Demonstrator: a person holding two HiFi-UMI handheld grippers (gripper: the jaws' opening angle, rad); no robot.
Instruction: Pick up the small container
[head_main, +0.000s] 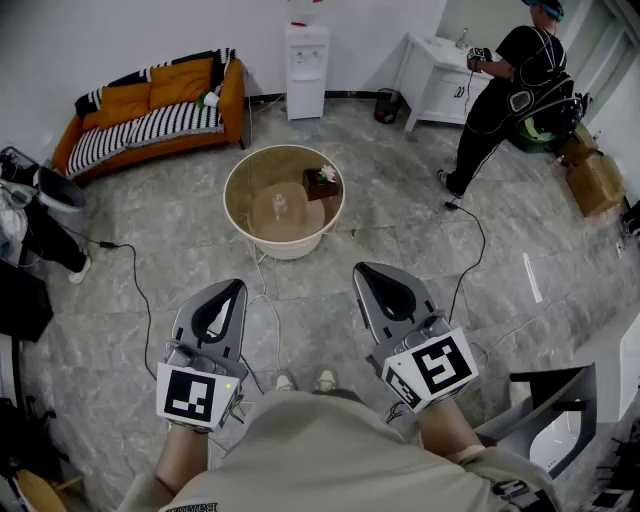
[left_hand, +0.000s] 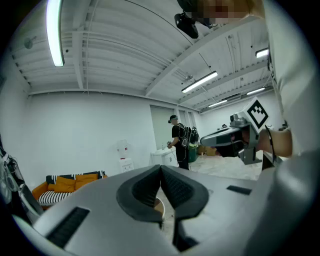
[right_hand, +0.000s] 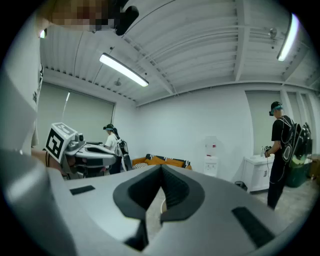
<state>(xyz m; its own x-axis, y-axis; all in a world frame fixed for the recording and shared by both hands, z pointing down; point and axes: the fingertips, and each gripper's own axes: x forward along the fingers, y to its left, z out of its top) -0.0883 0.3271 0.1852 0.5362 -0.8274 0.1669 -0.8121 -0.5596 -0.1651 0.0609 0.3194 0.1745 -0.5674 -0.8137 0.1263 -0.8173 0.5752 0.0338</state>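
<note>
We're in a lab staged as a living room: orange sofa, water dispenser right of the sofa, ceiling tube light, second person wearing a rig.

The left tool and the right tool are smooth grey wedge-shaped shells. Each has a dark teardrop hollow lined with black ribbed pads. The left marker cube and the right marker cube are white, printed with black square patterns. Thin wires loop just ahead of the left one. The person wears a pale beige top, whose sleeves leave the forearms bare, and white shoes.
</note>
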